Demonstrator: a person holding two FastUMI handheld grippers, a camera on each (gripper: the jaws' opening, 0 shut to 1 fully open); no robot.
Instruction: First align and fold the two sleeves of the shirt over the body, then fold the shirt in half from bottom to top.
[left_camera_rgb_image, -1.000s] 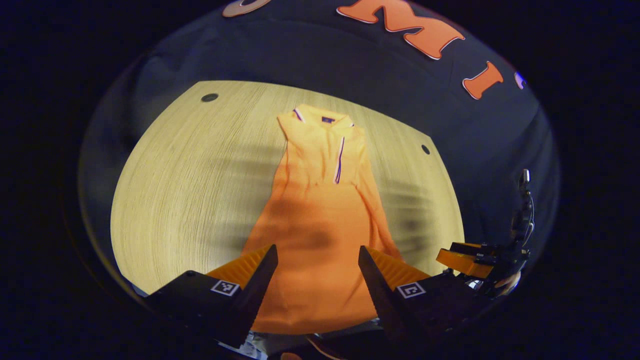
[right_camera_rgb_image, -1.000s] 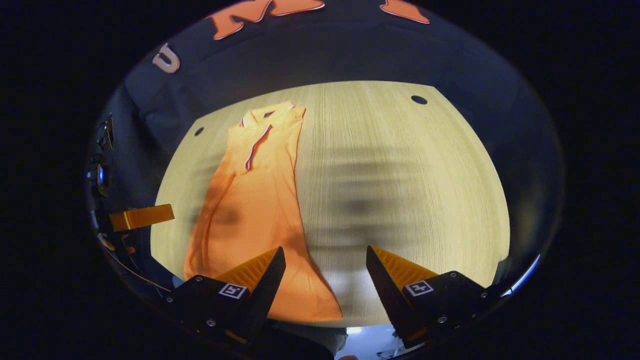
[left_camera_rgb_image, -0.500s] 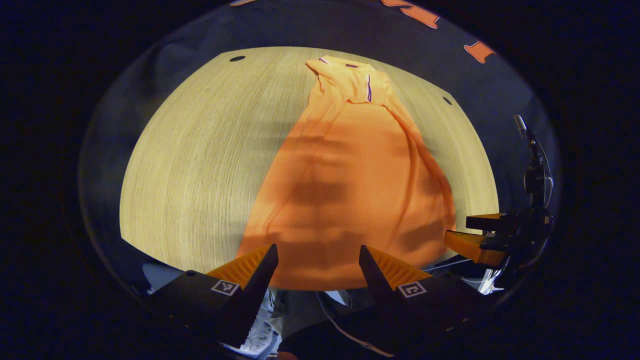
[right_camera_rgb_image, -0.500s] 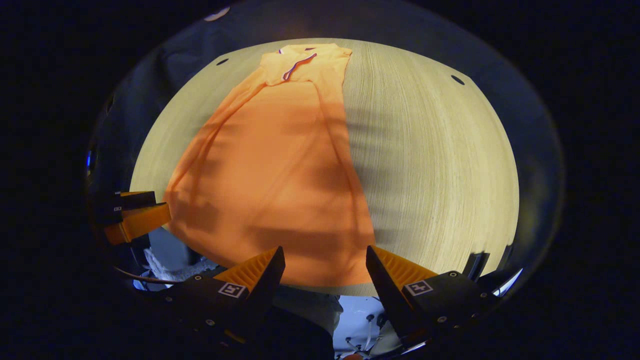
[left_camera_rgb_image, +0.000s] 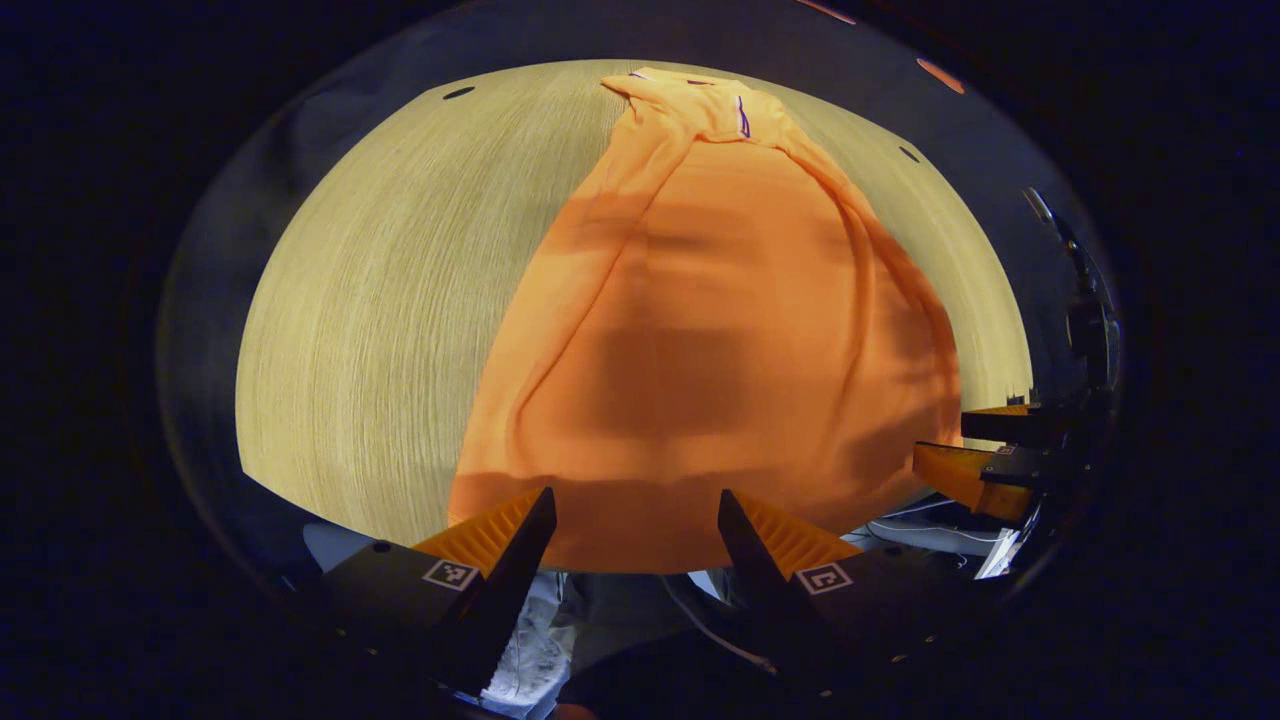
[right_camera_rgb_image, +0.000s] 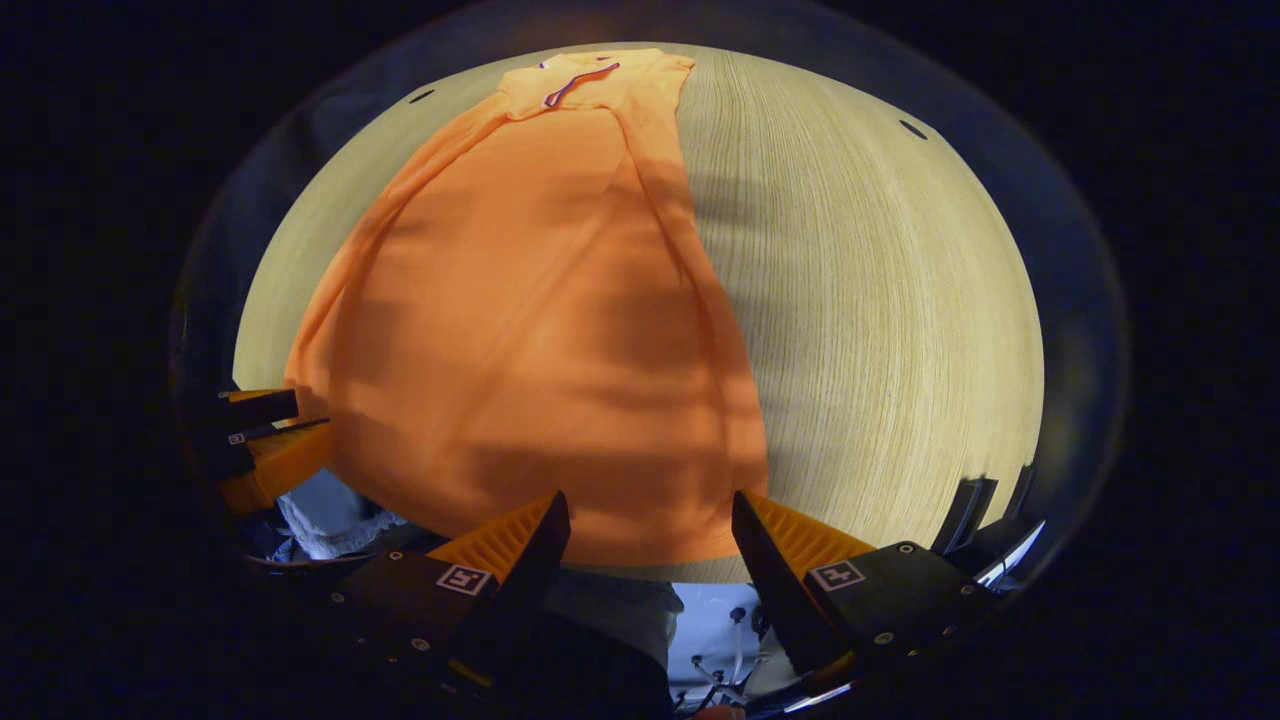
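- One orange polo shirt (left_camera_rgb_image: 700, 330) lies lengthwise on the pale wood-grain table (left_camera_rgb_image: 380, 300), collar at the far end, hem at the near edge; both sleeves lie folded over the body.
- No writing on the shirt can be read; the collar and placket carry dark trim.
- Two grippers: the left gripper (left_camera_rgb_image: 634, 515) has its jaws wide apart, gripping nothing, poised at the hem.
- The right gripper (right_camera_rgb_image: 648, 520) is likewise spread wide and empty, at the hem's right corner.
- Each finger mount bears one square black-and-white marker.

low near-edge views, facing collarward (shared shirt (left_camera_rgb_image: 700, 330))
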